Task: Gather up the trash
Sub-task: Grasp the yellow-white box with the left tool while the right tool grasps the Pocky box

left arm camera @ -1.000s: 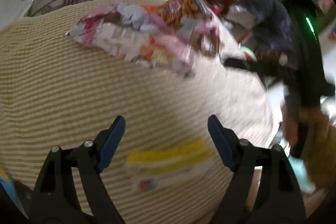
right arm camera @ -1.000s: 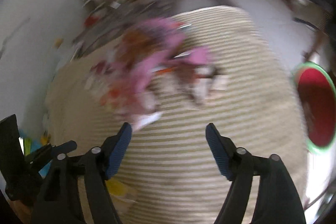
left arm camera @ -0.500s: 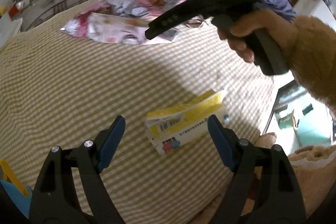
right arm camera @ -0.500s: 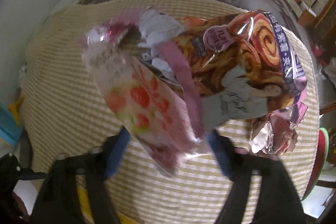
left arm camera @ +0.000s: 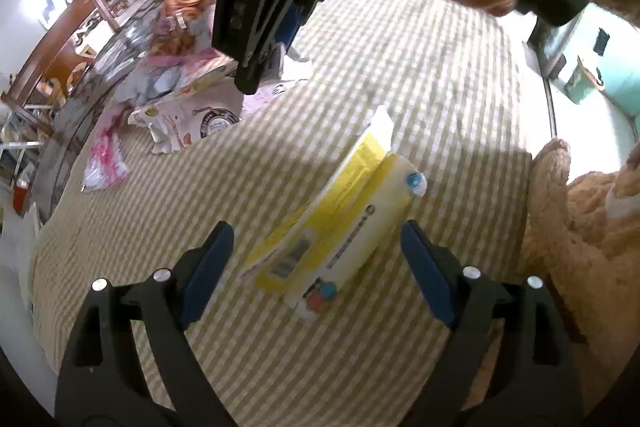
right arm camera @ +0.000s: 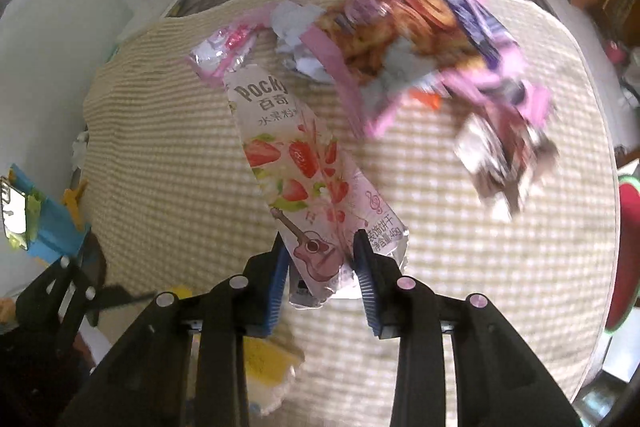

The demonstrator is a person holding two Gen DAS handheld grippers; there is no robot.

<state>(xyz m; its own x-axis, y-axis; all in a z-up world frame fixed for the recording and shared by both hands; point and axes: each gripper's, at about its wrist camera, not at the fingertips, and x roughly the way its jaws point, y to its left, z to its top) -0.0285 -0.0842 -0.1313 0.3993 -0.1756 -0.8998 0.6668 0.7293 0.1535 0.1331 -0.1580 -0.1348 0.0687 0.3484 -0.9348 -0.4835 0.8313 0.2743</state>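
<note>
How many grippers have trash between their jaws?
2. The right gripper pinches the Pocky wrapper; the open left gripper straddles the yellow box.

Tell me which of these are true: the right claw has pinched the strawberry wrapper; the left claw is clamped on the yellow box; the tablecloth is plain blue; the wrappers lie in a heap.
1. The right claw has pinched the strawberry wrapper: true; its jaws have just been closing on it.
2. The left claw is clamped on the yellow box: false; it stands open, the box between its jaws.
3. The tablecloth is plain blue: false; beige stripes.
4. The wrappers lie in a heap: true.
</note>
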